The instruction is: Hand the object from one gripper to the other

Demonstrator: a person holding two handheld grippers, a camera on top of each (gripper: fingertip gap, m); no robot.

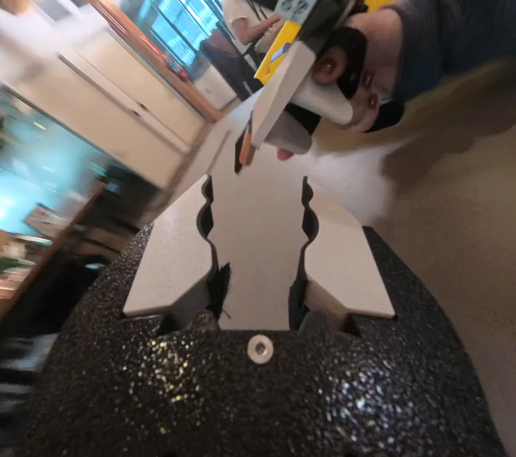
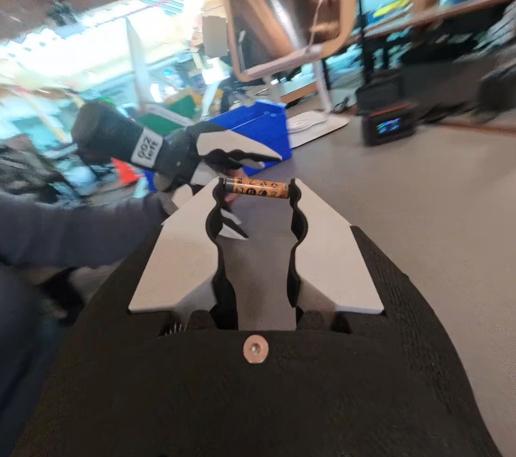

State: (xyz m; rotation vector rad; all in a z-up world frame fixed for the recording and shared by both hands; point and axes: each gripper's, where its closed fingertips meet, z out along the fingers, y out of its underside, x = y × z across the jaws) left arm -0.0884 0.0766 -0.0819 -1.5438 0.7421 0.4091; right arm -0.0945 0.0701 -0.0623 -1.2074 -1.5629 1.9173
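Note:
An orange and black battery is held end to end between the fingertips of my right gripper, above the grey table. In the left wrist view the battery hangs at the tip of the right gripper's white fingers, which a hand holds a little ahead of and above my left gripper. The left gripper is open and empty. One of its white fingers shows in the right wrist view, just behind the battery on the left.
A blue box stands on the table behind the grippers. A black device with a small screen sits at the far right. A yellow box and white cabinets lie beyond. The person's dark sleeve crosses at the left.

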